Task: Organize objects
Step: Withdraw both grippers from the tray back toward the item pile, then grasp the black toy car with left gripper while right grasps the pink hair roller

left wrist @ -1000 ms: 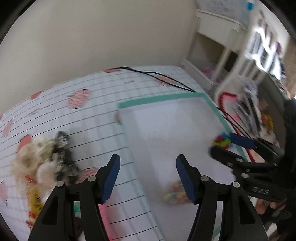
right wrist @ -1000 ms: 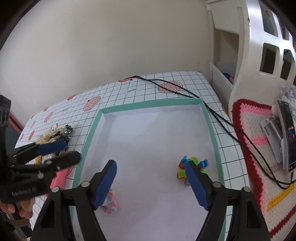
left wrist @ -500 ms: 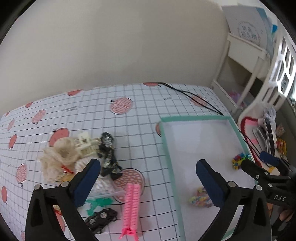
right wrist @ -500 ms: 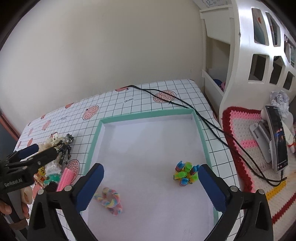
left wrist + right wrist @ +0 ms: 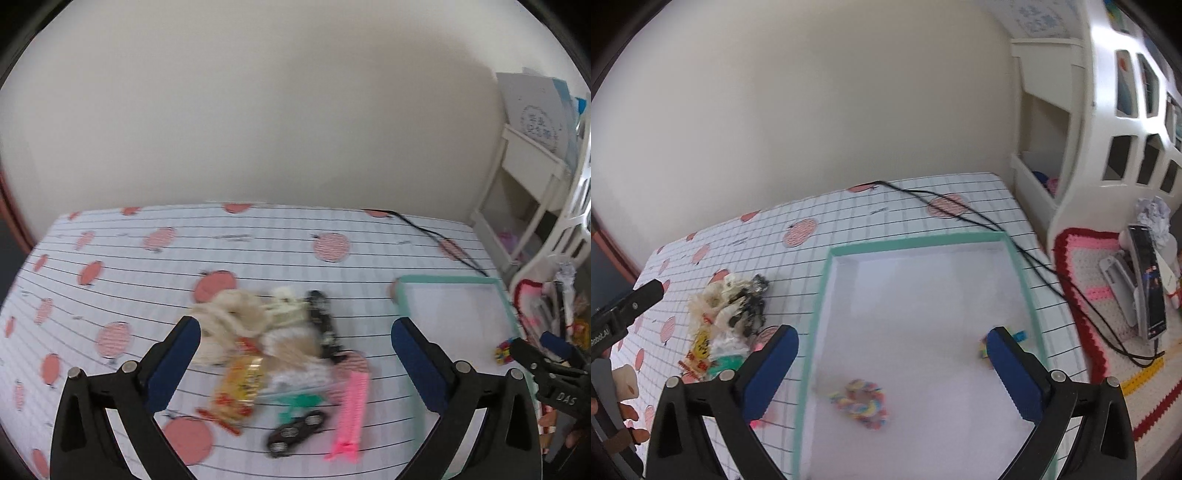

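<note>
**Holdings on the gridded surface: one heap, one tray, two empty tools**

We list what we see, item by item

1. Left tool (image 5: 295, 339): we hold it above the heap, its blue-padded fingers spread wide with nothing between them. In the right wrist view its black tip shows at the far left edge (image 5: 631, 299)

2. Right tool (image 5: 892, 347): we hold it over the near part of the tray, fingers likewise wide apart and empty. From the left wrist view it appears at the right edge (image 5: 546, 354)

3. Surface (image 5: 258, 243): a white cloth with black grid lines and pink round prints, set against a plain wall

4. Heap of small things (image 5: 273, 339): lying left of the tray, touching or overlapping one another. We count a cream fluffy piece (image 5: 225, 317), a black toy figure (image 5: 323, 325), a yellow snack packet (image 5: 240, 384), a pink comb-like clip (image 5: 351, 413), a small black toy car (image 5: 295, 432) and a green plastic bit (image 5: 299, 402). Motion blur hides finer detail

5. Tray (image 5: 916, 243): white floor, mint-green rim, lying flat on the surface right of the heap

6. In the tray: a pastel rainbow scrunchie (image 5: 860, 402) near the front, and a cluster of bright plastic pieces (image 5: 986, 343) toward the right wall, partly behind our right finger. The two lie well apart

7. Black cable (image 5: 960, 214): running across the far corner of the surface and over the tray's right rim
</note>
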`<state>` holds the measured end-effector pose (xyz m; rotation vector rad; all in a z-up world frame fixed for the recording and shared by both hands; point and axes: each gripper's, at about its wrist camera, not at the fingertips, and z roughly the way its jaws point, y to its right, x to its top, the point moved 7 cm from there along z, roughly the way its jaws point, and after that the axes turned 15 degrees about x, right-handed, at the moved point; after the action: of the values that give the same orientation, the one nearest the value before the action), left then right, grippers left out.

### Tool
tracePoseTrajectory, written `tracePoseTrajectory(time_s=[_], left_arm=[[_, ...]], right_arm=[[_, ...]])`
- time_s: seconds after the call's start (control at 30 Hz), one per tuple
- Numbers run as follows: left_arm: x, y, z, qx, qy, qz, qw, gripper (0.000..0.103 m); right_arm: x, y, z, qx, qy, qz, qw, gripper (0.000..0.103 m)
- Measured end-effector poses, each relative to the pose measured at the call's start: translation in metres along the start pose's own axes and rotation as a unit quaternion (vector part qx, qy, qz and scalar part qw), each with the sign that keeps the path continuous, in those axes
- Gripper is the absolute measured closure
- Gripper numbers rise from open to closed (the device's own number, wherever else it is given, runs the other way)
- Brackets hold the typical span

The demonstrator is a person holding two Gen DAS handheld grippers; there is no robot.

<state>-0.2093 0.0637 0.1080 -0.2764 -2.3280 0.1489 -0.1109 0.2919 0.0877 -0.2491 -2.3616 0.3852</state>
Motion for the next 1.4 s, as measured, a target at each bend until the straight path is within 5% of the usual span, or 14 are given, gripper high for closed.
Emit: tracePoseTrajectory(time_s=[0.27, 0.6, 0.97, 1.2, 1.4], left_arm=[[-0.004, -0.047, 0.001, 0.002, -0.017, -0.05, 0.9986, 0.0], [0.005, -0.087, -0.003, 0.031, 0.029, -0.088, 0.9952, 0.0], [-0.022, -0.075, 0.024, 0.024, -0.036, -0.022, 0.9988, 0.0], [-0.051, -0.045, 0.033, 0.012, -0.076, 0.061, 0.9952, 0.001], [-0.064, -0.046, 0.042, -0.012, -0.11, 0.054, 0.9924, 0.001]], right_arm=[[-0.006, -0.046, 0.025, 0.032, -0.026, -0.011, 0.999, 0.0], [-0.01, -0.105, 0.048, 0.074, -0.018, -0.055, 0.996, 0.0], [-0.025, -0.134, 0.079, 0.071, -0.06, -0.09, 0.992, 0.0], [-0.04, -0.135, 0.095, 0.053, -0.098, -0.117, 0.987, 0.001], [-0.044, -0.126, 0.102, 0.039, -0.109, -0.118, 0.986, 0.008]])
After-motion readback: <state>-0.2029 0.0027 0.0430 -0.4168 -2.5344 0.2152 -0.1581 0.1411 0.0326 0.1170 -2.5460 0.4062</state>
